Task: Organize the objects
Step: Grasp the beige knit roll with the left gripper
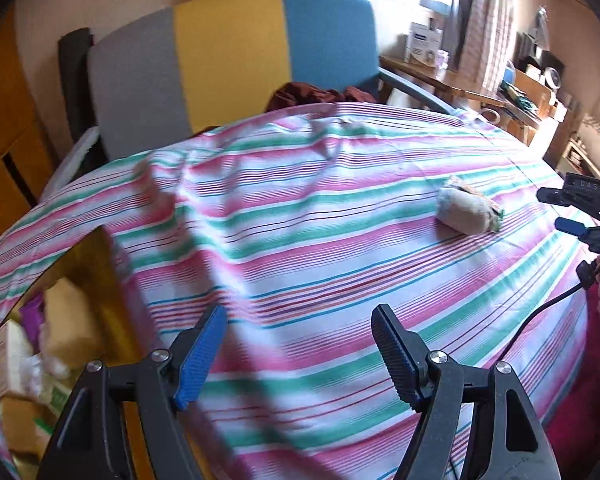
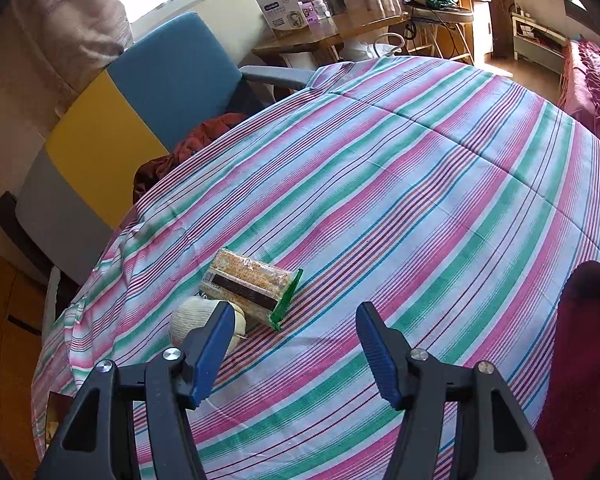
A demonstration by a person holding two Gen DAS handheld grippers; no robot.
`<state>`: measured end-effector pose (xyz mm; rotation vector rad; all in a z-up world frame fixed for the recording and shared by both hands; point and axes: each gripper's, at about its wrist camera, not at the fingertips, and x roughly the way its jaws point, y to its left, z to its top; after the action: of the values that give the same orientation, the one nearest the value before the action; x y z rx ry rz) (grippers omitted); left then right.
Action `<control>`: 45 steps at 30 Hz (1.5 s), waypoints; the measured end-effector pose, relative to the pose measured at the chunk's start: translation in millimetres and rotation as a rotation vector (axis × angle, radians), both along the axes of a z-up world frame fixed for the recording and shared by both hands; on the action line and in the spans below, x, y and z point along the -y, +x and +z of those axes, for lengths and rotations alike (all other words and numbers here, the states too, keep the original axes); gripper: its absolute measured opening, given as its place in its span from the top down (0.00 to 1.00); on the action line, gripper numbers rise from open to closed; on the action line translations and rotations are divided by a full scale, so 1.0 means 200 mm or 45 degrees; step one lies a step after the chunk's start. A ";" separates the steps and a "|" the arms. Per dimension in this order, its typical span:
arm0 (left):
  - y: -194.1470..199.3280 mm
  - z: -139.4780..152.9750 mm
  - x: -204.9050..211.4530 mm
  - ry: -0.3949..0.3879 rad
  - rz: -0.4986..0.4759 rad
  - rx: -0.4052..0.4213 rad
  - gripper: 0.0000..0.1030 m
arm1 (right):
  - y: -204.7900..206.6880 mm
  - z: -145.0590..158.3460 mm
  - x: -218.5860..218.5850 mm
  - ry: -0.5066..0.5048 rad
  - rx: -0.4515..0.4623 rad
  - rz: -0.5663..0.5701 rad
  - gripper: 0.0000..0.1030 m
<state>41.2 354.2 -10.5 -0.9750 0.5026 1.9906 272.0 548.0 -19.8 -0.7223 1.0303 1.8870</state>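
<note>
Both the left gripper (image 1: 300,344) and the right gripper (image 2: 296,344) hovered over the striped cloth (image 2: 420,184) with fingers spread wide, holding nothing. On the cloth lay a snack packet (image 2: 250,286) with a pale rolled sock (image 2: 196,318) touching its near end, both toward the cloth's edge nearest the chair (image 2: 140,100). Neither looked sorted yet, so the tidying seemed barely begun; a box (image 1: 40,360) of items sat below the cloth's edge.

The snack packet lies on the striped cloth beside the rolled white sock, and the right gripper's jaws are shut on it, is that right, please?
Not quite. The snack packet does lie on the striped cloth beside the rolled white sock, but the right gripper has its jaws open and empty, short of the packet, as the right wrist view shows.
</note>
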 end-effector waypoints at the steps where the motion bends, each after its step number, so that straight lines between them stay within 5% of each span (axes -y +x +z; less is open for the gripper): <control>1: 0.00 -0.01 -0.04 0.005 -0.020 0.021 0.27 | 0.01 0.00 0.00 -0.006 -0.009 -0.010 0.38; 12: 0.13 -0.08 -0.67 0.055 -0.198 0.319 0.23 | 0.06 -0.03 -0.04 -0.089 -0.099 -0.017 0.38; 17: 0.23 -0.10 -0.95 0.046 -0.330 0.226 0.07 | 0.08 -0.06 -0.07 -0.143 -0.146 -0.030 0.38; 24: 0.29 -0.26 -1.18 -0.083 -0.488 0.024 0.06 | 0.08 -0.09 -0.08 -0.185 -0.173 -0.022 0.38; 26: 0.27 -0.29 -1.20 -0.073 -0.515 0.041 0.30 | 0.07 -0.09 -0.08 -0.192 -0.173 -0.013 0.38; 30: 0.23 -0.27 -1.08 0.017 -0.487 0.111 0.33 | 0.08 -0.10 -0.09 -0.201 -0.165 -0.012 0.38; 41: 0.17 -0.29 -0.25 0.152 -0.179 0.014 0.33 | -0.06 -0.12 -0.03 -0.181 -0.020 0.142 0.38; 45: 0.12 -0.33 -0.18 0.192 -0.171 0.106 0.33 | -0.13 -0.14 0.01 -0.173 0.062 0.239 0.38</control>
<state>64.8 389.9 -75.7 -0.9027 0.3568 1.8315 245.0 546.8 -47.8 -0.9686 1.0995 1.9607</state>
